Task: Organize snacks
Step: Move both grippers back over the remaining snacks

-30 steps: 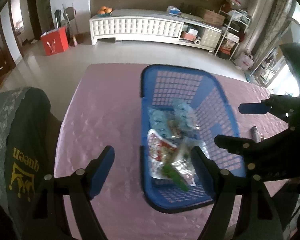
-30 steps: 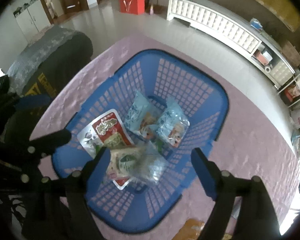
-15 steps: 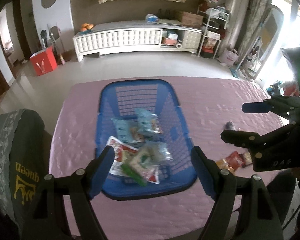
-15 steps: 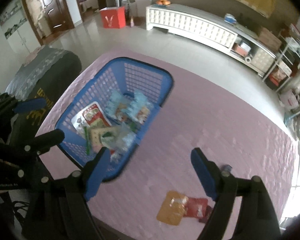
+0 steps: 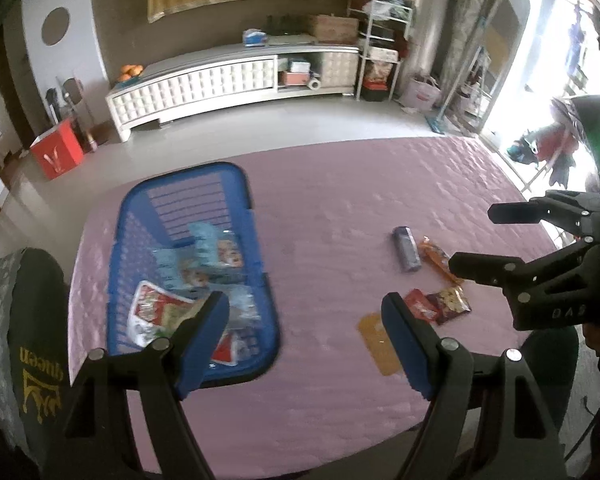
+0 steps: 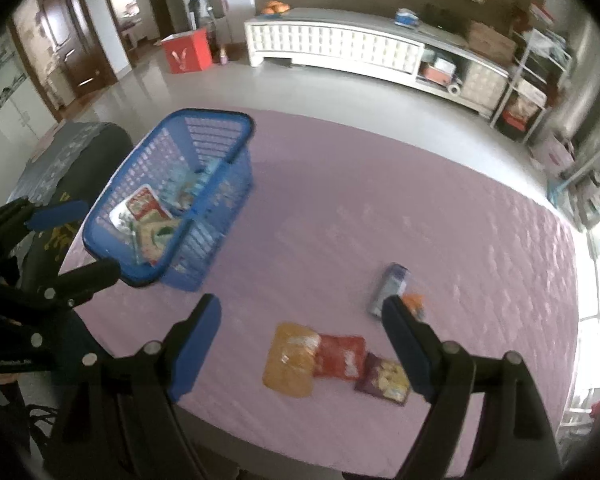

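Observation:
A blue plastic basket (image 5: 256, 248) (image 6: 212, 113) stands on the left of the pink tablecloth with several snack packets inside. Loose on the cloth to its right lie a yellow packet (image 6: 290, 360) (image 5: 378, 344), a red packet (image 6: 342, 356) (image 5: 420, 308), a dark purple packet (image 6: 384, 378) (image 5: 452, 298), a blue packet (image 6: 388, 288) (image 5: 407, 249) and an orange one (image 5: 436, 258). My left gripper (image 5: 304, 312) hangs open and empty above the cloth between basket and loose packets. My right gripper (image 6: 300, 312) is open and empty above the yellow and red packets.
A dark chair cover with yellow lettering (image 5: 32, 340) sits at the table's left edge. The table's near edge (image 6: 300, 452) runs just below the loose packets. Behind the table are bare floor, a white cabinet (image 5: 228, 80) and a red box (image 5: 58, 154).
Both grippers have moved away from over the basket toward the right. The basket has slid to the left in both views and the loose packets have come into sight. Jaws unchanged.

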A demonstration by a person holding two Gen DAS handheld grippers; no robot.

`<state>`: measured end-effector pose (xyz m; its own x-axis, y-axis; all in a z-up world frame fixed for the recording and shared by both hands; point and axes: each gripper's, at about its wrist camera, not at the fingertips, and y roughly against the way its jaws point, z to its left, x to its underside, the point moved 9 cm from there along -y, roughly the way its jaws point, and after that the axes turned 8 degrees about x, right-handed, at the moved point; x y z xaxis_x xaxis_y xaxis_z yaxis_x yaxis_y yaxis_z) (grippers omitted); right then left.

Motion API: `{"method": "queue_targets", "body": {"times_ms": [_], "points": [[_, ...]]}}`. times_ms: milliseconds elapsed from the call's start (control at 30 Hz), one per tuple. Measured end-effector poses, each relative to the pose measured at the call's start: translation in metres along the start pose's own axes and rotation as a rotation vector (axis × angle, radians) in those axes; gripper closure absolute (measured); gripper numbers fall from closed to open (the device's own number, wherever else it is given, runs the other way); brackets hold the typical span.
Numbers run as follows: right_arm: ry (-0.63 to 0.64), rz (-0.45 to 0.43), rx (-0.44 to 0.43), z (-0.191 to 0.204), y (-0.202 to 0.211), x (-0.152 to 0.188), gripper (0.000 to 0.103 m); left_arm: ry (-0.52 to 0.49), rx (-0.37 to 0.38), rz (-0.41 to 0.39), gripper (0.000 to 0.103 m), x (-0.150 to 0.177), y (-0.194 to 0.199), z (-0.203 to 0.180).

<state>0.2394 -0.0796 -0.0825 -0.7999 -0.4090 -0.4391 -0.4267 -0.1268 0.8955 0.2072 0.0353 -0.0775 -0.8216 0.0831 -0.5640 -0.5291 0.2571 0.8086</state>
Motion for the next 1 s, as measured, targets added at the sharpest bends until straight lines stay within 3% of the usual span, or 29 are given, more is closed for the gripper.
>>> {"method": "queue_targets", "body": {"times_ms": [567,833,1000], "points": [[-0.106,0.033,0.011,-0.073,-0.011,0.062,0.017,-0.078,0.043,0.100,0.026,0.024,-0.071,-0.090],[-0.081,0.034,0.064,-0.084,-0.036,0.085,0.017,-0.025,0.045,0.148,0.026,0.051,-0.109,-0.089],[-0.145,0.002,0.072,-0.089,-0.050,0.100,0.017,0.018,0.027,0.109,0.026,0.064,-0.124,-0.085]]}}
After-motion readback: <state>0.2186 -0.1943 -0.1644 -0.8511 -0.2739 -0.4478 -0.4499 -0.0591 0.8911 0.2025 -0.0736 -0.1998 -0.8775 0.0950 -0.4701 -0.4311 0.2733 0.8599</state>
